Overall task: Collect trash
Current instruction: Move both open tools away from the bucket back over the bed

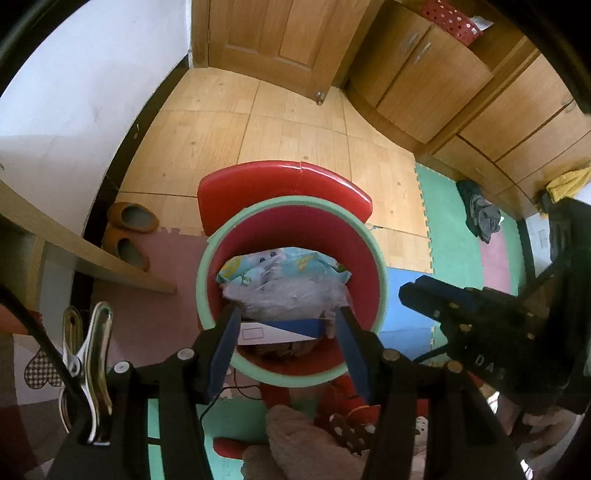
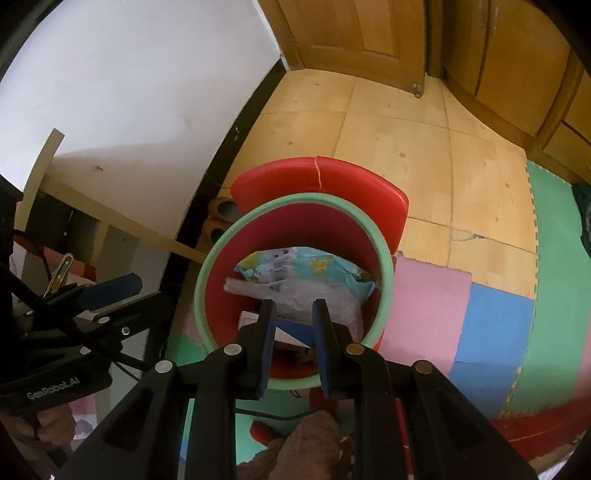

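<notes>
Left wrist view looks steeply down into a round red plastic bin with a pale green rim, which stands on a floor of coloured foam puzzle mats beside a red plastic stool. Inside the bin lie a light blue printed plastic package, a crumpled clear plastic bag on top of it, and a white and blue cardboard box lower down. The left gripper hangs over the bin mouth with its blue-padded jaws moderately wide; the clear bag sits between the tips, but whether the pads press on it cannot be told. The right gripper shows at the right edge of this view, over the blue mat, outside the bin.

In the right wrist view the right gripper points into the same bin, its jaws narrow, with nothing visibly clamped between them; the clear bag and the printed package lie just beyond the tips. The left gripper appears at the left, near the rim.

Around the bin: a pair of brown slippers by the wall, a light wooden shelf board, a wooden door, wooden cabinets, a red perforated basket on top of them, a heap of dark cloth on the green mat, and a metal spring clip on the left gripper's frame. A fuzzy brown slipper shows below the jaws.
</notes>
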`<act>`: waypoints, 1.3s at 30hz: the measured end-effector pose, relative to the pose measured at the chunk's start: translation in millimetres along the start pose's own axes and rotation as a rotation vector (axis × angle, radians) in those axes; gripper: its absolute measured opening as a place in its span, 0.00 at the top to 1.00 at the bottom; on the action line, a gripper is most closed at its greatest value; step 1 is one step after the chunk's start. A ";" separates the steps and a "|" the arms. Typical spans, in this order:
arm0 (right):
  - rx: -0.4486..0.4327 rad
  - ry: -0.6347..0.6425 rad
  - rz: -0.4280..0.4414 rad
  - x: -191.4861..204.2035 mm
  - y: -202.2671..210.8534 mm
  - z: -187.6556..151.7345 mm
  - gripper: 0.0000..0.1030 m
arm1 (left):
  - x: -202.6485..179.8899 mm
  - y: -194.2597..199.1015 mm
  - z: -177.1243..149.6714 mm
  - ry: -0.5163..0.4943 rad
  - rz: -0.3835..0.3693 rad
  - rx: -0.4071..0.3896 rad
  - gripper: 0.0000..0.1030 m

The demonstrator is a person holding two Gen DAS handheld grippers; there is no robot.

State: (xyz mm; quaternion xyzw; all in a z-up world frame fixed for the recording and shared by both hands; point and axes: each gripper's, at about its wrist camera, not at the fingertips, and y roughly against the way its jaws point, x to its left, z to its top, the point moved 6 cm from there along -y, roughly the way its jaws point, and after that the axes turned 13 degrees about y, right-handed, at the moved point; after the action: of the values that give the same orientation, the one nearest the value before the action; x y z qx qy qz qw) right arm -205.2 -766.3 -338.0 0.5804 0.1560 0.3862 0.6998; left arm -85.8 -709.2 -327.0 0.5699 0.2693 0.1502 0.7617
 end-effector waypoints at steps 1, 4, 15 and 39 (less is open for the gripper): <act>-0.001 0.000 0.002 1.3 1.2 0.2 0.80 | -0.9 1.4 -0.6 0.002 0.003 -0.003 0.45; -0.005 0.007 0.008 5.3 6.1 0.0 0.80 | -2.0 6.2 -2.4 0.005 0.005 -0.009 0.45; -0.035 0.037 0.029 28.6 29.9 4.1 0.79 | -5.3 36.1 -7.2 0.035 -0.007 -0.035 0.45; -0.134 0.207 0.062 111.8 94.9 20.0 0.79 | 33.4 128.4 -17.6 0.183 0.007 -0.155 0.45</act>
State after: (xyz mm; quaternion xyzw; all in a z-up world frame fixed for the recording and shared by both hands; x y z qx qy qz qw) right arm -152.9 -696.9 -218.2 0.4938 0.1832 0.4749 0.7050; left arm -59.0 -638.2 -216.8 0.4942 0.3235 0.2247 0.7750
